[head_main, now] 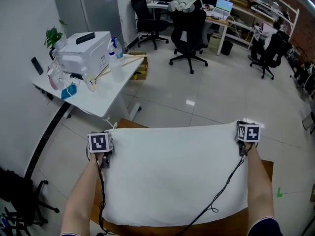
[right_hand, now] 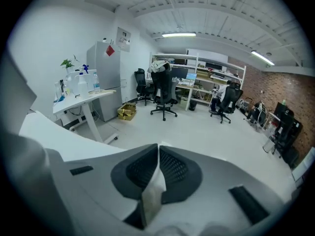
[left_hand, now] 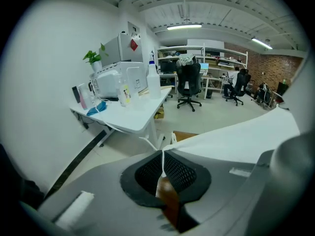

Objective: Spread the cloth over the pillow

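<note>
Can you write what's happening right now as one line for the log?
step: spread cloth | left gripper: shut on far cloth corner | right gripper: shut on other far corner | cloth: stretched between them | pillow: not seen

Support: brown table [head_main: 266, 170] | Showing: far left corner, right edge and a near strip only | Load: white cloth [head_main: 172, 176] covers nearly the whole top, near hem against the wood | Under cloth: cannot tell | Base: light tiled floor [head_main: 197, 97]
</note>
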The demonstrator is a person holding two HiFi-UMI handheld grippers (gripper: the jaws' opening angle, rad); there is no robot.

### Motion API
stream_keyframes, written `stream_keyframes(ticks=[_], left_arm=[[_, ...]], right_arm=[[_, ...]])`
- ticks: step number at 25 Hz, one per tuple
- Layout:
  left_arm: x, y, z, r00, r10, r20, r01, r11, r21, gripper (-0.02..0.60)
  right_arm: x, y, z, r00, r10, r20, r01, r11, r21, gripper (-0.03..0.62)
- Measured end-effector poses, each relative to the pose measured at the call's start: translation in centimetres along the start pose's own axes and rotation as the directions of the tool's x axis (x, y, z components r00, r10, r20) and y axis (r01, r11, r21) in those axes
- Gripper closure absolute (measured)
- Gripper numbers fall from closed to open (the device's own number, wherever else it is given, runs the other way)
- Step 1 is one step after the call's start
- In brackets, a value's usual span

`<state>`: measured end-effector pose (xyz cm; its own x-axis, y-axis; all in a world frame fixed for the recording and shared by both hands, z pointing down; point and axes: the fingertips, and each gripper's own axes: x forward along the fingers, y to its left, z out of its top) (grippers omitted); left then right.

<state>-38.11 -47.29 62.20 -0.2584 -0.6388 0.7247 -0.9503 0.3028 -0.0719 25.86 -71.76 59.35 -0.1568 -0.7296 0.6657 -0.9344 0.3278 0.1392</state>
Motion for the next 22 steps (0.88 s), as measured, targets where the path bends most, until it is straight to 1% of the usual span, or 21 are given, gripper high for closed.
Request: stream_keyframes(ticks=[2,3,4,5,6,10,12,15,17,18,20,22], left_arm=[[0.3,0.4,-1.2,1.0,0.01,-0.027,-0.011,1.0,-0.012,0.557],[0.1,0.8,-1.5,0.999,0.02,-0.027,-0.021,0.999,-0.028,0.523],[-0.2,1.2,-1.5,0.999,0.031,-0.018,-0.032,0.999,-0.044,0.473],[-0.5,1.7,-1.5,0.999,0.043,-0.005,-0.043,0.998,-0.056,0.447],[-0.9,2.2,-1.3,0.999,0.053,0.008,-0.052,0.997,-0.063,0.443],[-3.4,3.6,-1.1,0.994,0.084,0.066,-0.077,0.991,-0.107,0.443],[-4.9,3.8,-0.9,0.991,0.088,0.098,-0.076,0.99,-0.119,0.445],[-7.4,4.5,-0.9,0.986,0.102,0.131,-0.089,0.991,-0.103,0.45],[-9.3,4.6,-1.0,0.983,0.099,0.153,-0.083,0.991,-0.109,0.504],[-10.3,4.4,-1.0,0.982,0.089,0.169,-0.071,0.991,-0.113,0.524],[-12.5,3.4,-0.8,0.976,0.052,0.211,-0.028,0.993,-0.115,0.572],[-15.0,1.9,-0.8,0.967,0.002,0.253,0.026,0.994,-0.104,0.572]], right_arm=[[0.0,0.0,-0.4,1.0,-0.001,-0.007,0.001,1.0,0.002,0.562],[-0.2,-0.2,-0.3,1.0,-0.003,-0.002,0.003,1.0,0.002,0.545],[-0.4,-0.4,-0.2,1.0,-0.006,0.008,0.006,1.0,0.002,0.503],[-0.7,-0.7,0.0,1.0,-0.01,0.019,0.01,1.0,0.003,0.47],[-1.1,-1.0,0.1,0.999,-0.018,0.03,0.018,1.0,0.005,0.451],[-3.6,-2.9,0.7,0.993,-0.072,0.089,0.069,0.997,0.041,0.451],[-5.6,-3.7,1.6,0.986,-0.093,0.14,0.086,0.995,0.052,0.454],[-8.8,-3.8,3.5,0.969,-0.098,0.226,0.084,0.994,0.07,0.462],[-11.2,-3.4,4.7,0.957,-0.077,0.279,0.052,0.994,0.095,0.488],[-12.5,-3.0,5.2,0.95,-0.063,0.305,0.034,0.994,0.1,0.526],[-15.2,-1.8,6.2,0.935,-0.025,0.353,-0.004,0.997,0.08,0.557],[-18.1,-0.2,6.7,0.918,0.024,0.395,-0.043,0.998,0.039,0.576]])
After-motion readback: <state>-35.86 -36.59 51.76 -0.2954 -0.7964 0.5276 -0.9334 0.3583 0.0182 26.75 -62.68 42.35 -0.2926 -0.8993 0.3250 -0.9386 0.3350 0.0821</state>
